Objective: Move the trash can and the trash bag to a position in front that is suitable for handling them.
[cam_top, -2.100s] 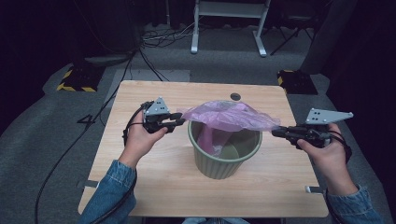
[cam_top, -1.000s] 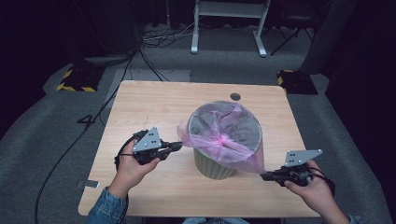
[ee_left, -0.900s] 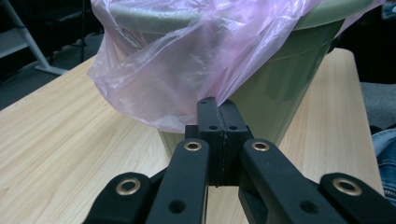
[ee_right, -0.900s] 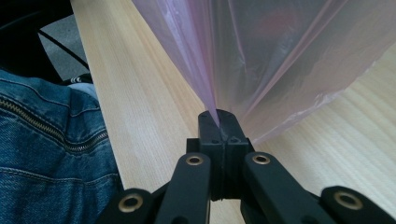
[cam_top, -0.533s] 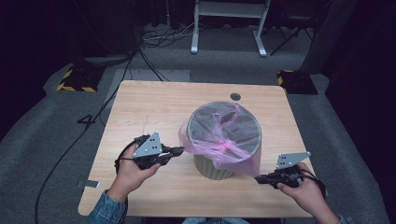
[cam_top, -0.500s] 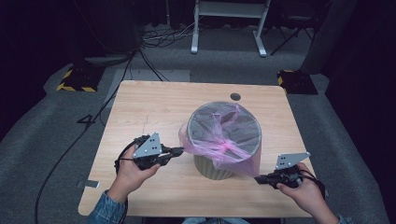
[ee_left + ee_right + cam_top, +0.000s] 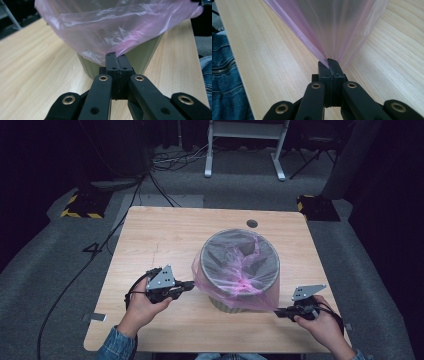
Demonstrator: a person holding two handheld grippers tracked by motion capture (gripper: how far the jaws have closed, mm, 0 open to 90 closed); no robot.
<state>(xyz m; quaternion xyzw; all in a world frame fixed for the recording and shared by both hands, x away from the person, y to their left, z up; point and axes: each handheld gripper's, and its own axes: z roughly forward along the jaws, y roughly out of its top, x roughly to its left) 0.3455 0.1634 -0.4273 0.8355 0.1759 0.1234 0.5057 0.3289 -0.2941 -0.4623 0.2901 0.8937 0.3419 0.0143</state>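
Fingers on the left gripper and right gripper are pinched tight on the pink bin liner's edge, stretching it down over the green wastebasket mid-surface so it hugs the rim.

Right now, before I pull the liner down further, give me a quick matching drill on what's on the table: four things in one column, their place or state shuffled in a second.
1. thin pink plastic bag
2. olive-green round plastic bin
3. left claw
4. small dark round hole in the wooden table

A. beyond the bin, near the far edge
B. stands upright mid-table
C. shut on the bag's edge, left of the bin
D. draped over the bin's rim, stretched toward the right claw

Pairs: 1-D, 2-B, 3-C, 4-A
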